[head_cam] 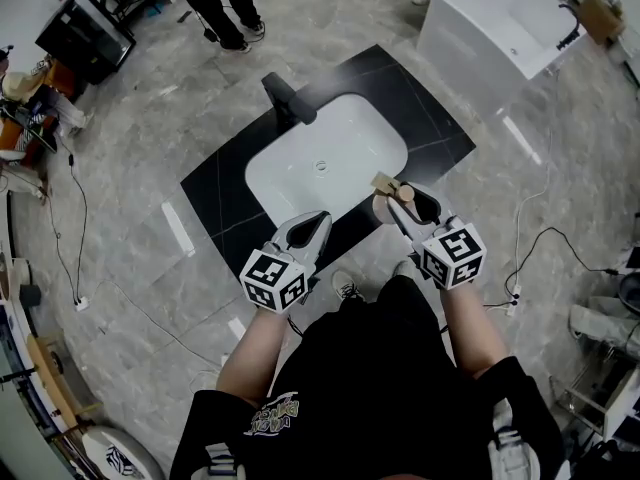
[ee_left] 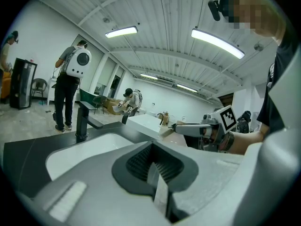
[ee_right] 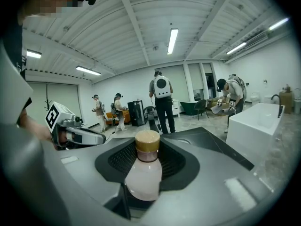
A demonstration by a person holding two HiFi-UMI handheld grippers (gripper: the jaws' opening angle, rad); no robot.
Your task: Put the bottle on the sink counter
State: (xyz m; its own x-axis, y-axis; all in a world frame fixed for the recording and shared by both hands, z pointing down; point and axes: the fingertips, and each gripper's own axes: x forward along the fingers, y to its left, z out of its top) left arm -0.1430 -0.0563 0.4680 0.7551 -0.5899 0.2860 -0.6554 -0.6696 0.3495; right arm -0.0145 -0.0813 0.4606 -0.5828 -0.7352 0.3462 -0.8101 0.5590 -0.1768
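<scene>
A person is standing at a black desk (head_cam: 222, 196) with a white basin (head_cam: 330, 158) sunk into it. The right hand-held gripper (head_cam: 396, 204) is gripping a pale bottle (ee_right: 143, 169) with a tan cap, its jaws spread wide around the body. The bottle is hanging in the air near the desk's front edge, just right of the basin. The left hand-held gripper (head_cam: 317, 222) is carrying nothing, its jaws pressed together. Judging by this, the pickup is done; lowering and releasing the bottle are left.
</scene>
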